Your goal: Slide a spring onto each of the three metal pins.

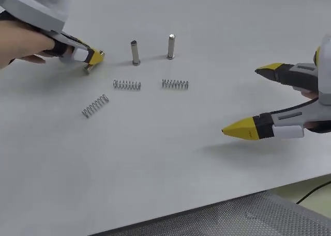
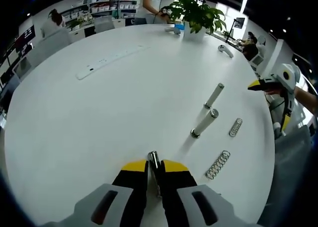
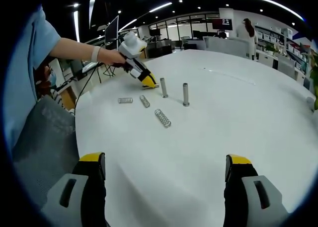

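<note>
Upper left: my left gripper (image 1: pixel 94 57), fingers pinched on one pin (image 2: pixel 153 157). Right edge: right gripper (image 1: pixel 240 100), fingers wide apart, empty. Two pins (image 1: pixel 134 52) stand top centre; three springs (image 1: pixel 126 84) lie below on the tabletop (image 1: pixel 155 163) (light, squashy, prone to roll; I'd grip mid-coil).

Each pin (image 1: pixel 135 52) — polished, glossy metal; each spring (image 1: pixel 126 84) thin bright wire; table (image 1: pixel 155 158) smooth, matt white.

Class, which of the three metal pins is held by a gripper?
The leftmost pin, clamped in the left gripper; the middle pin and right pin stand upright, untouched.
</note>
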Available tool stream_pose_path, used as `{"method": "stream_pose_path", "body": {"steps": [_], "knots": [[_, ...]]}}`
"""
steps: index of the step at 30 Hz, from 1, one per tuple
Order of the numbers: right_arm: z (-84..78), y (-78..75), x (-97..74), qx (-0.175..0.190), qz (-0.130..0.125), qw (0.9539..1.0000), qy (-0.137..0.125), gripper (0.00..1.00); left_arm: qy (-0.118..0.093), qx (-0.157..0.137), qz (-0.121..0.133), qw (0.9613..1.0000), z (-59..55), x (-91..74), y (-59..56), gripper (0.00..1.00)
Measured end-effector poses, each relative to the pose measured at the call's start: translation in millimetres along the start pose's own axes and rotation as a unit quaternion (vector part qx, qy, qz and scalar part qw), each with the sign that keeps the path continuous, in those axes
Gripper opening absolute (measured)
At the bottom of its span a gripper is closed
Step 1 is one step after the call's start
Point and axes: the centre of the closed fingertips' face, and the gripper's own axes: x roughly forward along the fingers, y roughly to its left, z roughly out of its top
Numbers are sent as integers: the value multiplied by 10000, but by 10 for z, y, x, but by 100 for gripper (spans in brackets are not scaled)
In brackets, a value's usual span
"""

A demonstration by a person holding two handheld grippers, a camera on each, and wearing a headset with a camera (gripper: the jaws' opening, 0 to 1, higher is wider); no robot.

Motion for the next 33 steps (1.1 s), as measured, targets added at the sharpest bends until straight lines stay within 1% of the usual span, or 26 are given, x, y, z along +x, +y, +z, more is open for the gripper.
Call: {"method": "stream_pose_path", "body": {"steps": [10, 14, 19, 21, 29, 33], "knots": [[-20, -19, 6, -21, 10, 10000, 24, 100, 128, -51, 69, 9999, 13, 37, 15, 1], [-37, -18, 10, -19, 12, 10000, 37, 100, 176, -15, 106, 9998, 20, 49, -9, 1], [-50, -12, 17, -21, 18, 10000, 51, 100, 242, -42, 166, 9996, 8, 41, -7, 0], [-53, -10, 20, -22, 19, 10000, 52, 100, 272, -3, 184, 9995, 0, 38, -13, 0], [-54, 17, 37, -28, 47, 10000, 53, 100, 294, -49, 250, 9992, -27, 16, -48, 0], [-46, 29, 35, -32, 57, 10000, 47, 100, 234, -113, 263, 9993, -31, -4, -64, 0]]}}
